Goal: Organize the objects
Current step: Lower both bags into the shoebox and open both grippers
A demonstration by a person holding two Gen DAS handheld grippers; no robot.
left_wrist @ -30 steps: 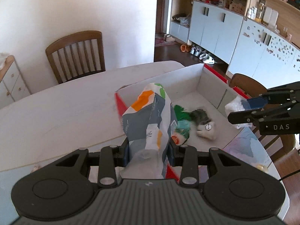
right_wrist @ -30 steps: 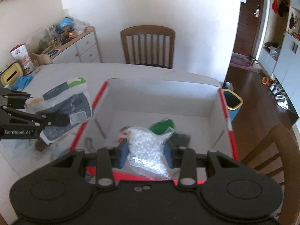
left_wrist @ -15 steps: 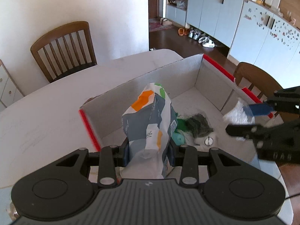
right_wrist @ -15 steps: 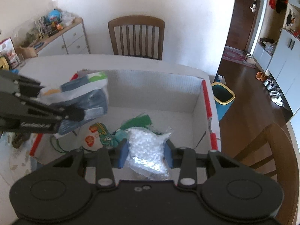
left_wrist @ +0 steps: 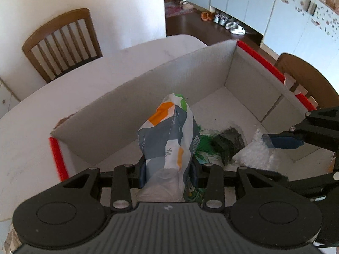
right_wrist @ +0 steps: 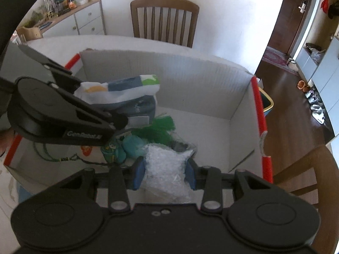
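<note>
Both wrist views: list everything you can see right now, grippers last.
cardboard box: one, white inside with red edges, on the table
printed pouch: one, grey, white, orange and green, held over the box
clear bag of white bits: one, held over the box
green items: a few, on the box floor, kind unclear
dark bundle: one, on the box floor
table: one, white, under the box
wooden chairs: three, brown, around the table
left gripper: shut on printed pouch
right gripper: shut on clear bag of white bits
</note>
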